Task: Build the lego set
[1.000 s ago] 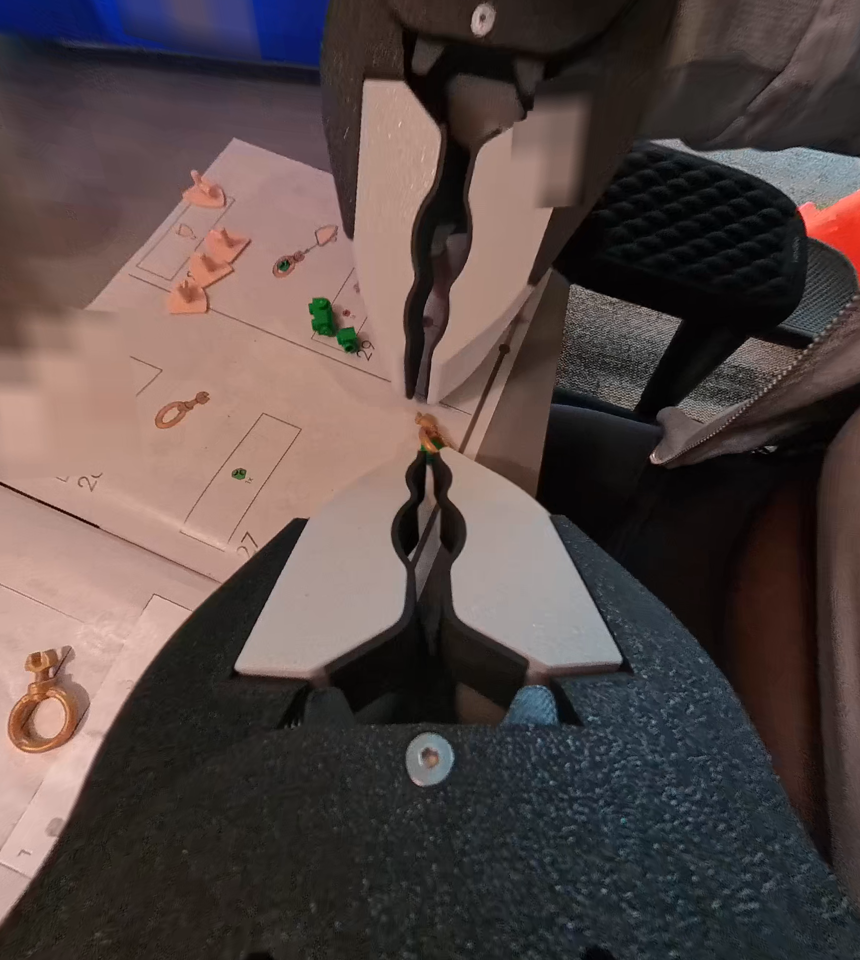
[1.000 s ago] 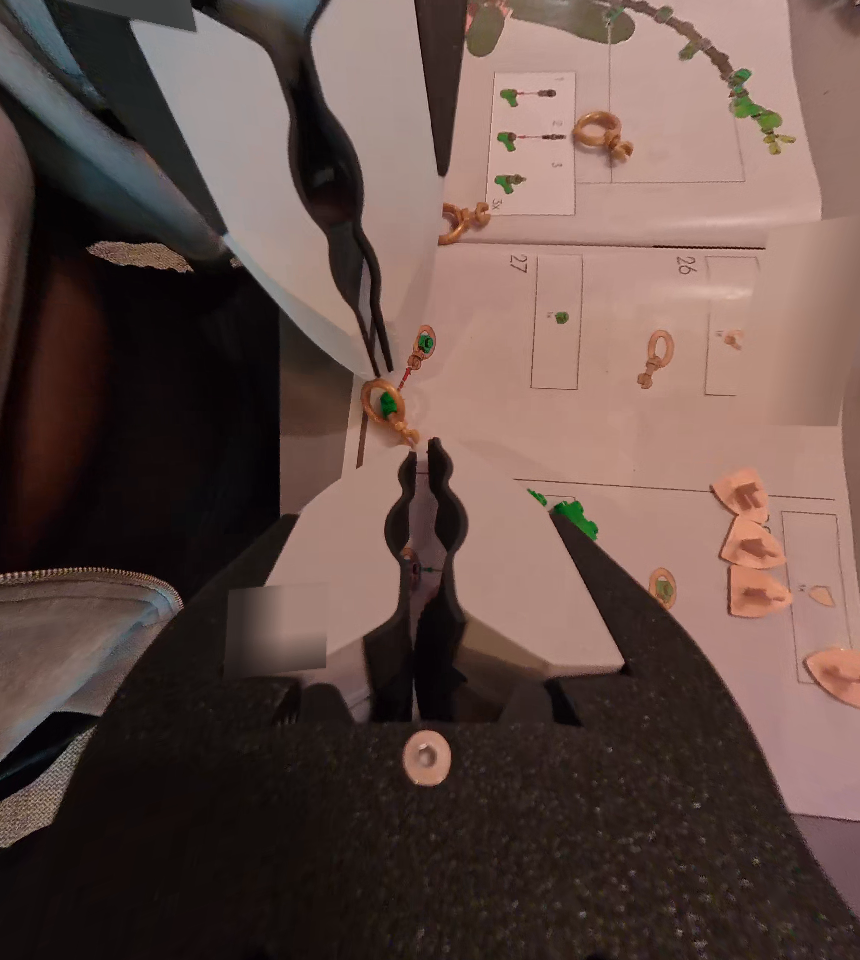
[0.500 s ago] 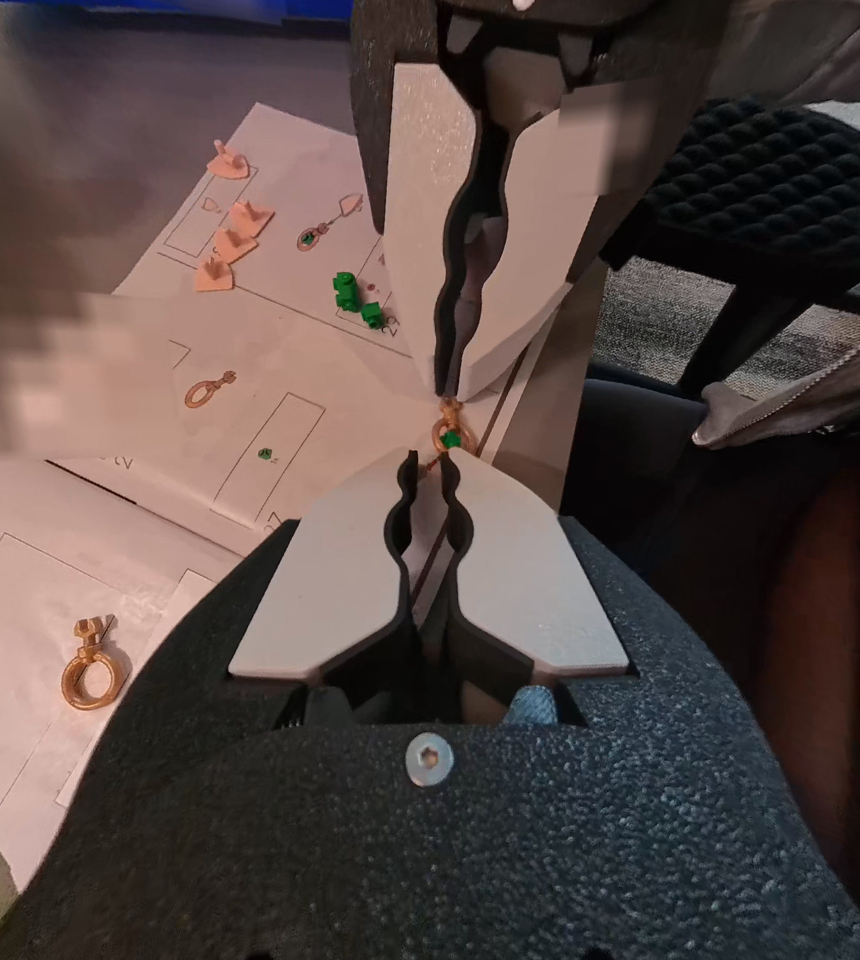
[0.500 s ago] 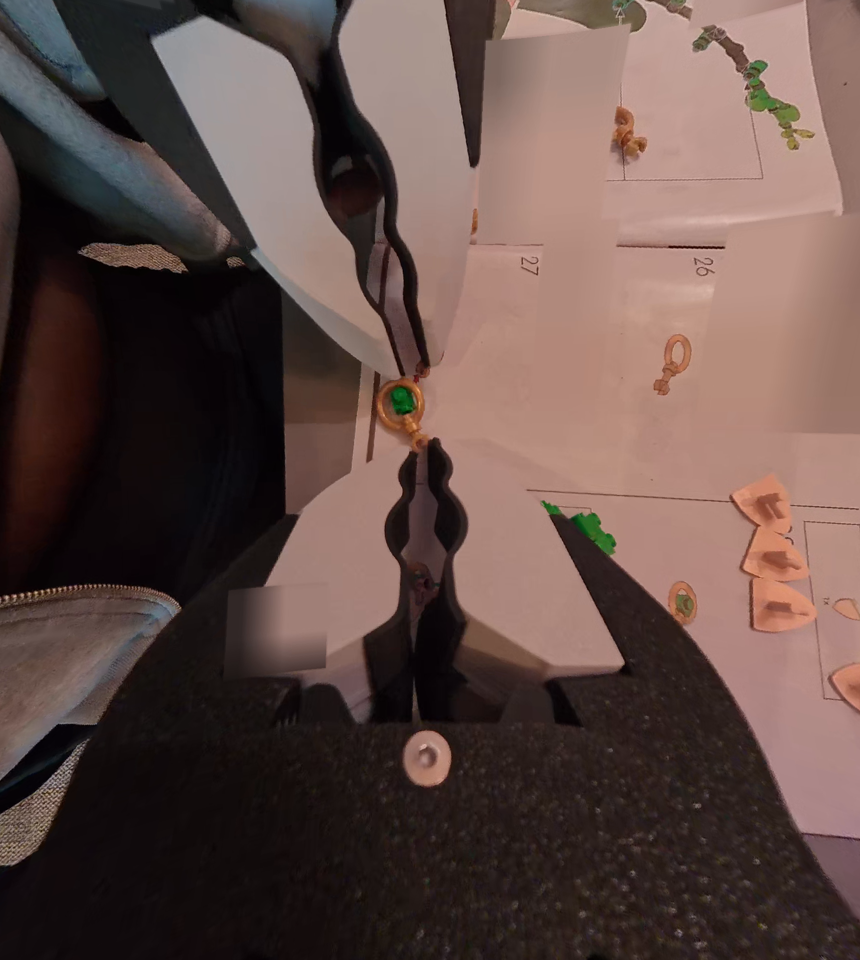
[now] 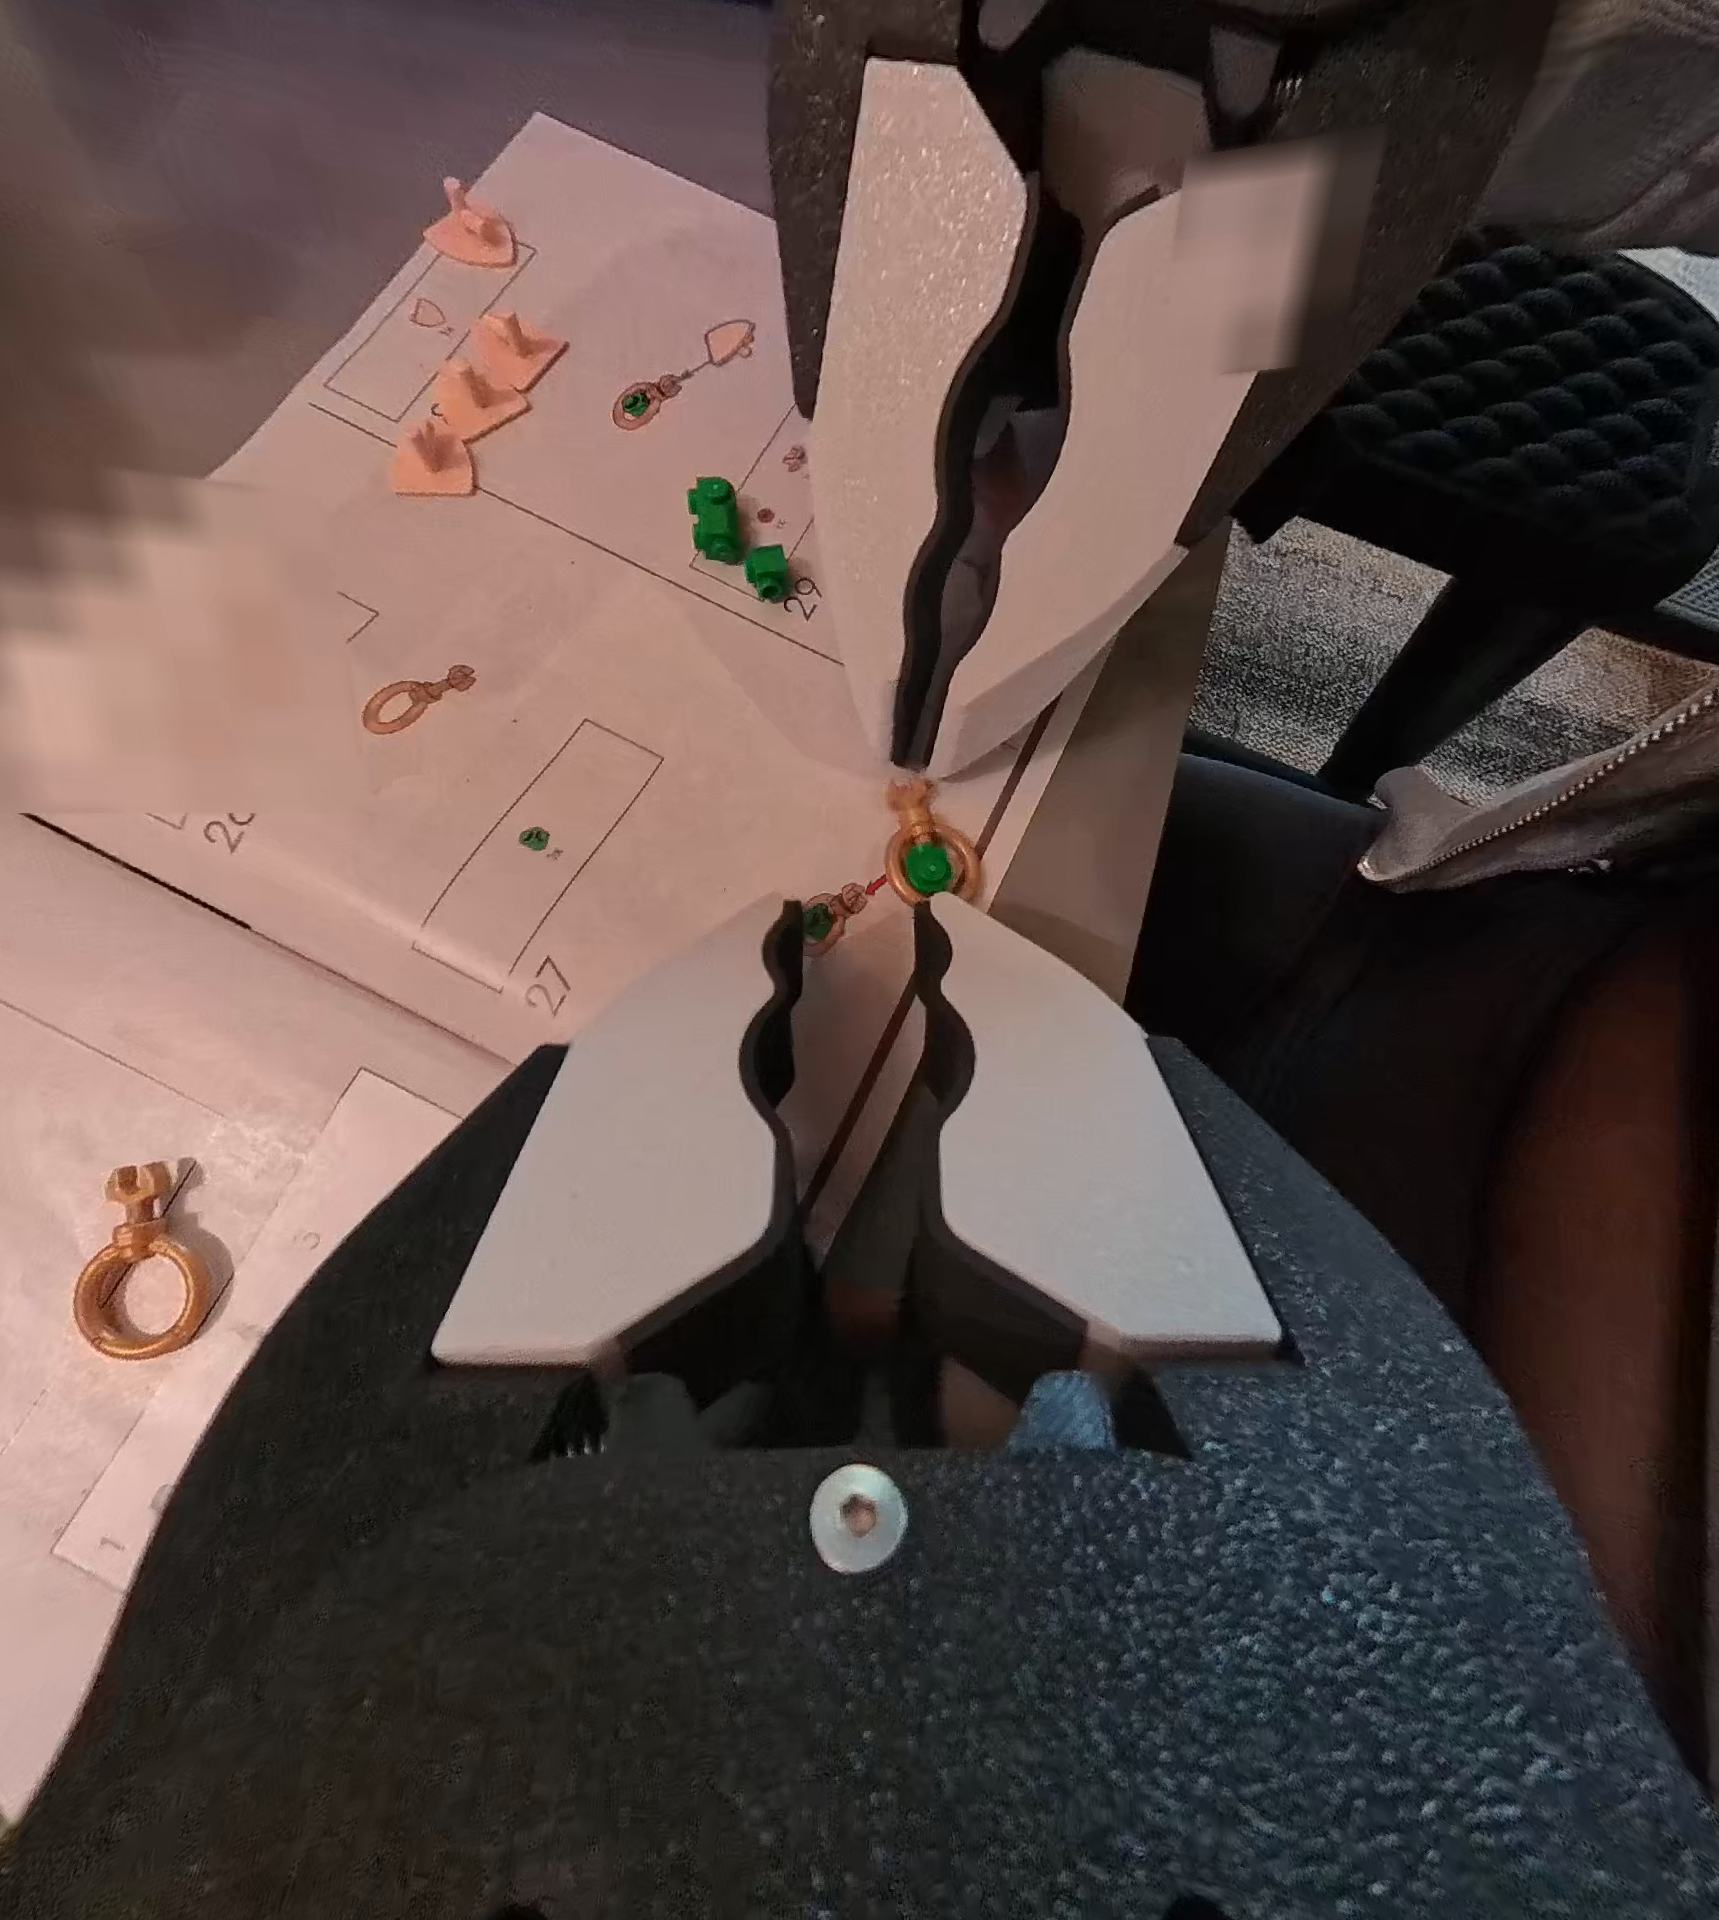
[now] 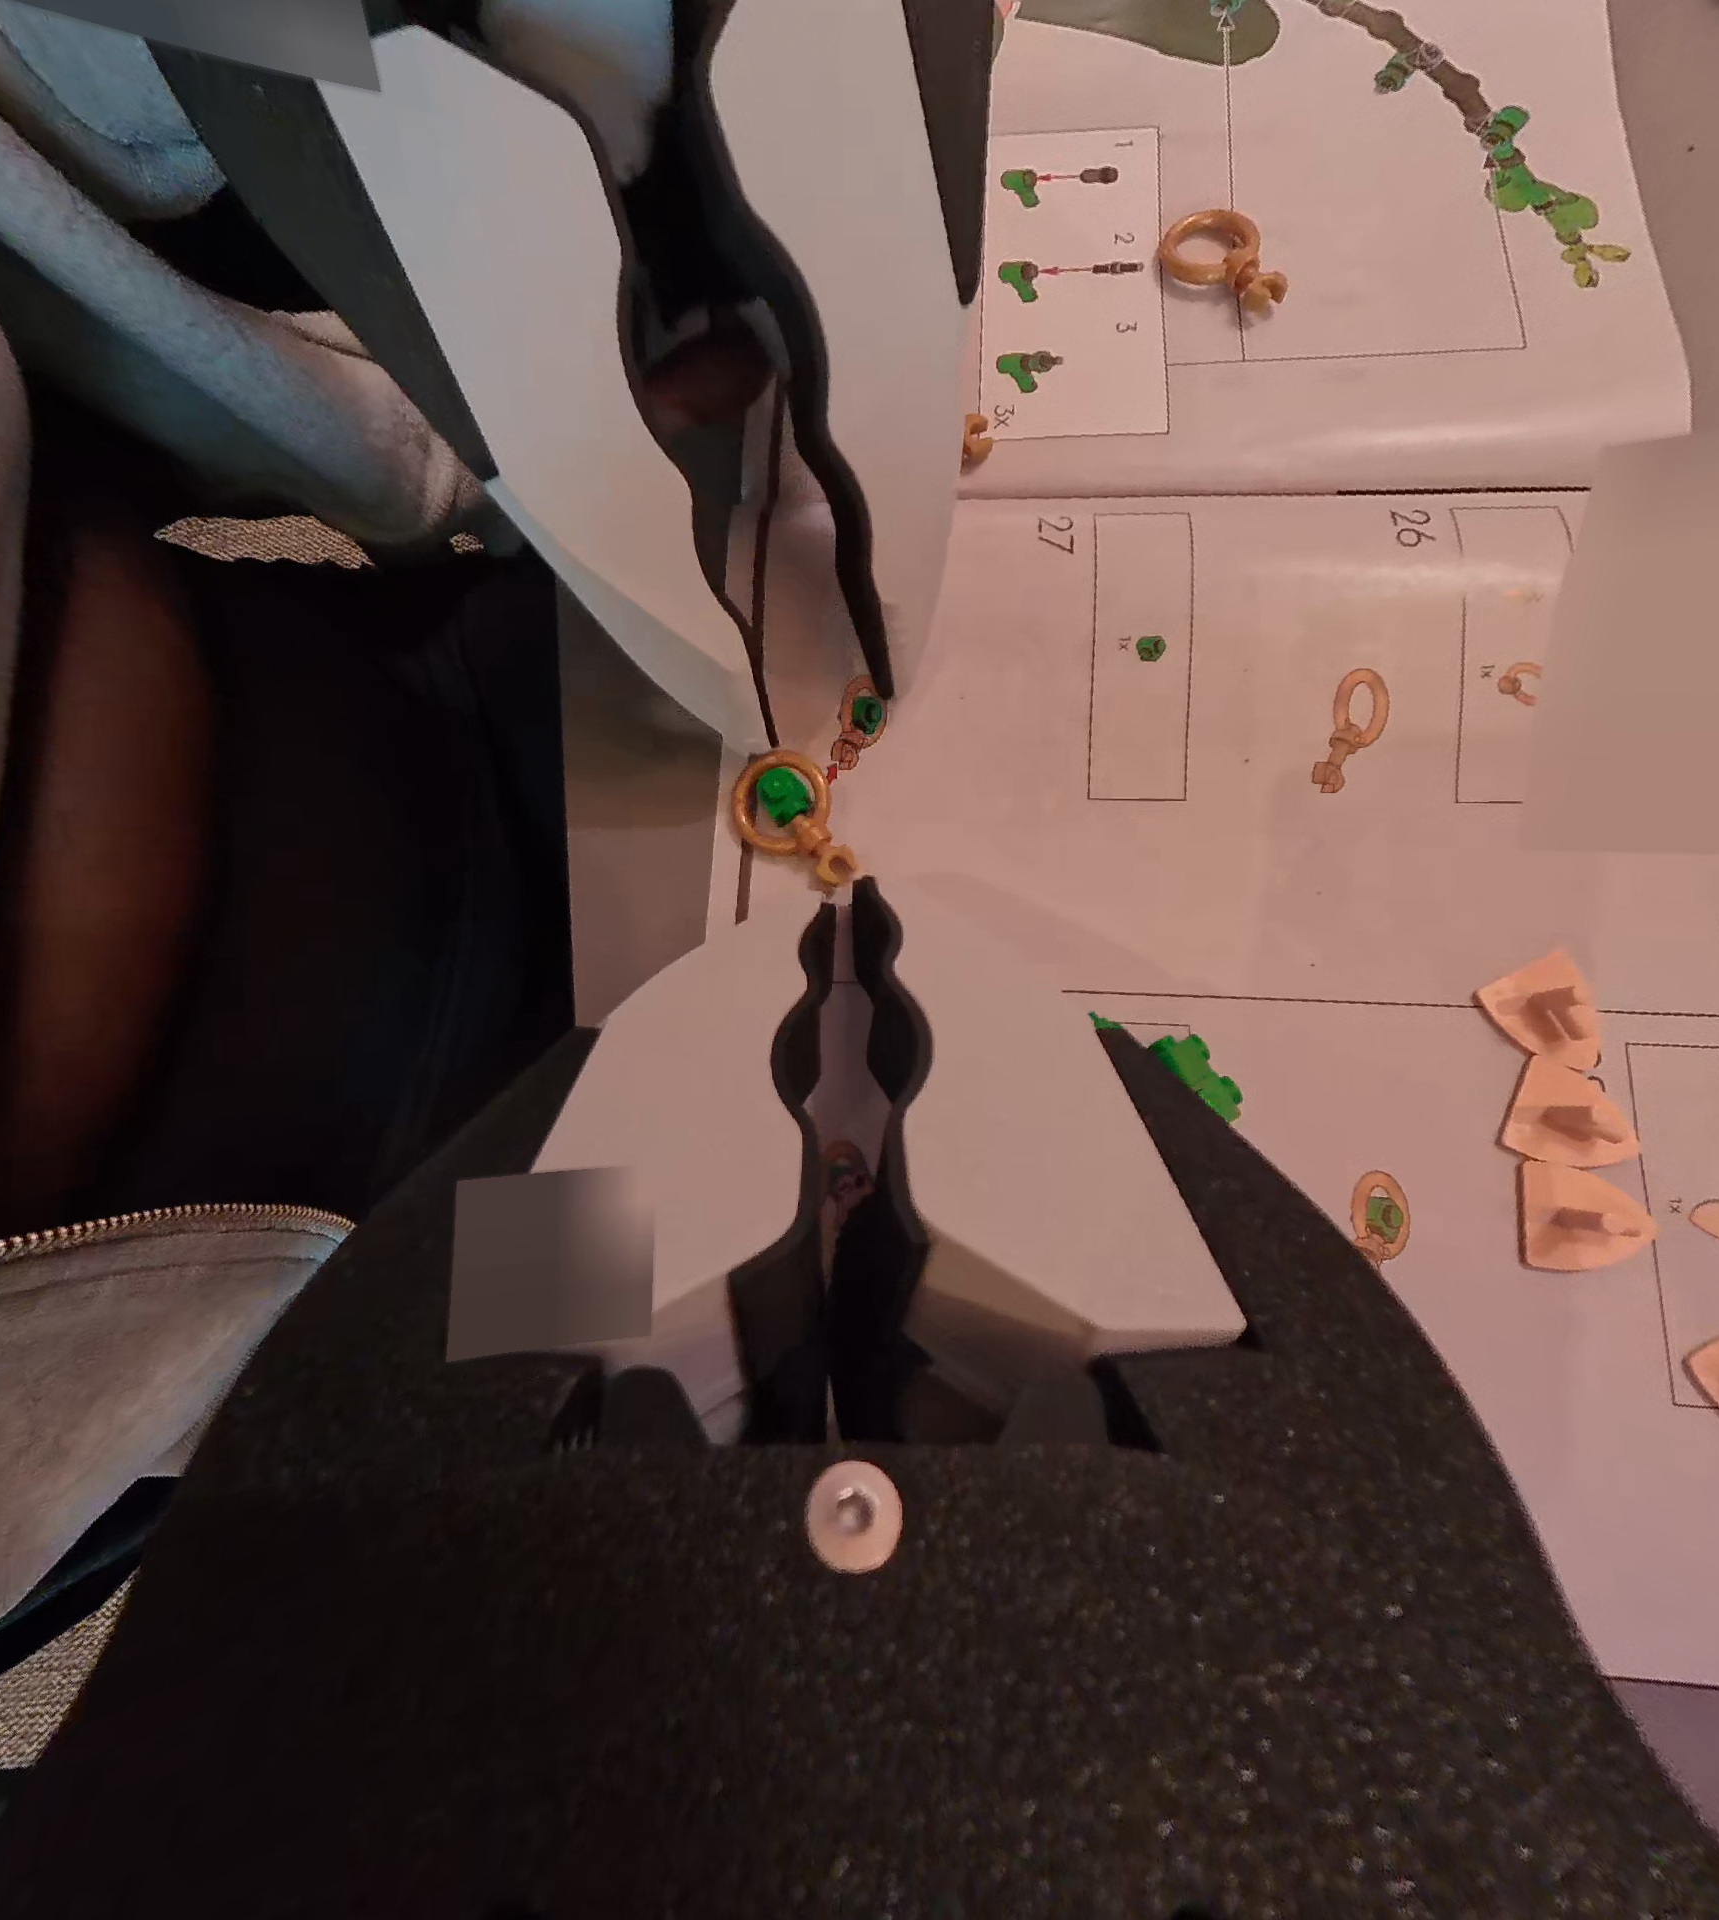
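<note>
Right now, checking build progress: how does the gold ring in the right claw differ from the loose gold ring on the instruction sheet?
The held gold ring has a green stud in its loop; the loose gold ring has an empty loop. The held gold ring is pinched by its clip end in the right claw; the loose gold ring lies flat on the instruction sheet. Both share one gold ring-and-clip shape.
</note>
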The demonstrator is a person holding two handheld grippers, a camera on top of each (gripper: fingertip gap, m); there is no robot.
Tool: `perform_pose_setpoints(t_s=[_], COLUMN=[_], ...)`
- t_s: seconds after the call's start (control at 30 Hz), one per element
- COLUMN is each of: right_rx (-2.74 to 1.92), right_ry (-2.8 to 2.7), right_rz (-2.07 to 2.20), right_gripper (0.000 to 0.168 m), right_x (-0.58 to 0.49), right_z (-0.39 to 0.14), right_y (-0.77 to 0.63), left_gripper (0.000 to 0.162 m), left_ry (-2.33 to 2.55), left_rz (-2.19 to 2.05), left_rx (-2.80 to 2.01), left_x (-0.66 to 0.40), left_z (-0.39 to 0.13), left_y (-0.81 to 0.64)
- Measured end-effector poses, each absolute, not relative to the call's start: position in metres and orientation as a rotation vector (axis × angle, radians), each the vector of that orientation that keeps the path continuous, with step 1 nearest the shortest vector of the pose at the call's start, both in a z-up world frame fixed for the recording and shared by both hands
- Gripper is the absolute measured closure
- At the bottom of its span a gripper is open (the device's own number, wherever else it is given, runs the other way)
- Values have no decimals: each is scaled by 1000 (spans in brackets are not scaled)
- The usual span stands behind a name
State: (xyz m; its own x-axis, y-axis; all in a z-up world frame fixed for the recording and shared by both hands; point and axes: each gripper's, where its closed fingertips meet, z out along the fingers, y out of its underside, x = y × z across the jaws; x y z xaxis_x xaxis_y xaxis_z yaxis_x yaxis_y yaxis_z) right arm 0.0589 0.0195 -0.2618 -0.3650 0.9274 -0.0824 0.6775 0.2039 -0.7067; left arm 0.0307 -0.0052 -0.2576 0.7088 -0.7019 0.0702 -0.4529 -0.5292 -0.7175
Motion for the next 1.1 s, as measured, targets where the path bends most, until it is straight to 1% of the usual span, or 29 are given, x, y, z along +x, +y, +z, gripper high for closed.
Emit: perform_pose_setpoints(t_s=[0.13,0.23,0.4,0.83,1.0,1.1], right_rx=[-1441,-1318,-1336,-1366,-1354,-1351], right_ry=[-2118,-2120,-2166,-2157,-2159,-2222], right_rz=[862,897,889,908,886,869], right_gripper=[164,166,161,162,160,160], right_x=[55,47,44,43,48,52], right_z=[-256,-243,-253,-254,-248,-254], right_y=[22,10,7,6,16,18], left_gripper=[142,143,144,143,150,153], left_ry=[882,882,874,849,896,892], left_rz=[-457,-463,-463,-474,-424,-447], left_rx=[-2222,-2218,-2215,-2174,-2108,-2116], left_x=[31,33,32,25,38,43], left_z=[-259,-259,-258,-251,-248,-251], left_y=[-4,-4,-5,-9,-8,-10])
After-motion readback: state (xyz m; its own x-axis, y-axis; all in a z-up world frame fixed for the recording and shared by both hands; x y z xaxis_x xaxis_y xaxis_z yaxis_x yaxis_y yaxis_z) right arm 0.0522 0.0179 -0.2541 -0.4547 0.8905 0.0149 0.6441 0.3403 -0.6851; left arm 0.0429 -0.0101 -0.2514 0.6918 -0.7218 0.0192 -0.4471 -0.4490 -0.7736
